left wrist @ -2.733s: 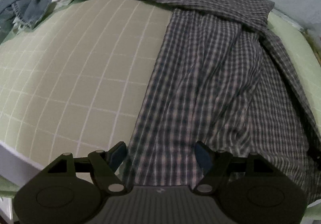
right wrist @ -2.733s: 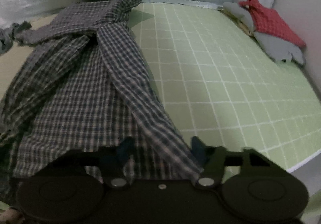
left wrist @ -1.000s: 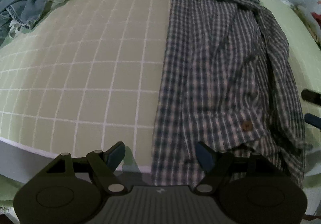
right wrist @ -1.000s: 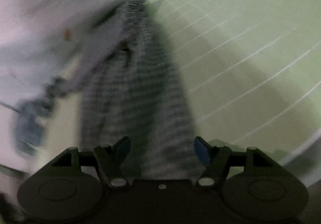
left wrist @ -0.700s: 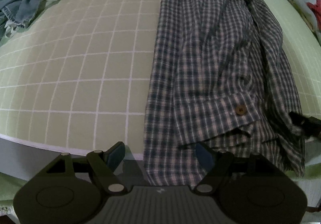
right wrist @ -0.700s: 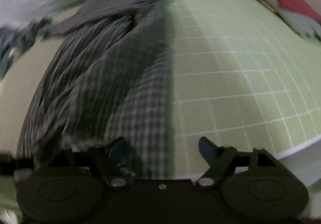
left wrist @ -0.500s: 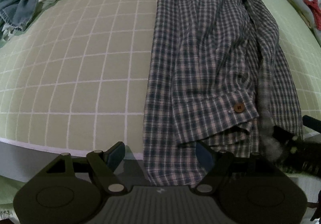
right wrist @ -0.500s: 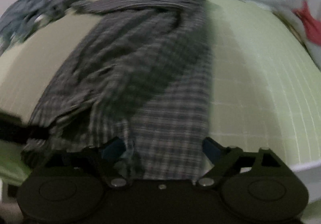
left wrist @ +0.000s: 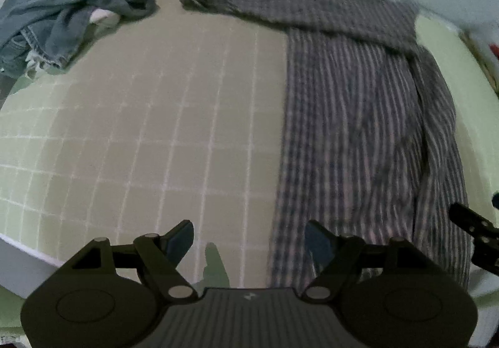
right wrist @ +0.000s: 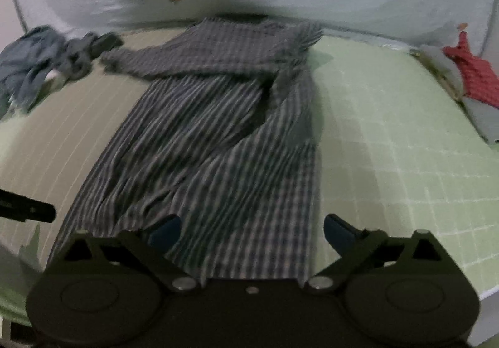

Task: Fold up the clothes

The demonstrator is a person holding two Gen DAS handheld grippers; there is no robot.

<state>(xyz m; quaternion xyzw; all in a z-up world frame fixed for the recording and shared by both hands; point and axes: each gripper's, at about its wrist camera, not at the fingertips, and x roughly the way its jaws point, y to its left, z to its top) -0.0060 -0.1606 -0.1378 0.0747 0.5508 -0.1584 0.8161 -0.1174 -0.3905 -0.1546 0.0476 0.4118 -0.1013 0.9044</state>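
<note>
I have the plaid shirt (right wrist: 218,142) lying lengthwise on the green gridded mattress (right wrist: 389,136), collar end toward the far wall and hem at the near edge, right in front of me. One sleeve (left wrist: 249,2) stretches out flat to the left at the top; the other side of the shirt is folded in over the body, with a raised ridge of cloth running down its right part.

My left tool (left wrist: 249,237) hangs over the near edge with its jaws spread wide and nothing between them; its right finger sits over the shirt's left hem, its left finger over bare mattress. My right tool (right wrist: 252,231) is also spread wide, empty, straddling the shirt's lower right hem. Both views are a little blurred.

A crumpled heap of blue-grey denim clothes (left wrist: 62,11) lies at the far left corner, just beside the sleeve cuff. On the far right of the mattress I see a red garment (right wrist: 471,73) on something grey.
</note>
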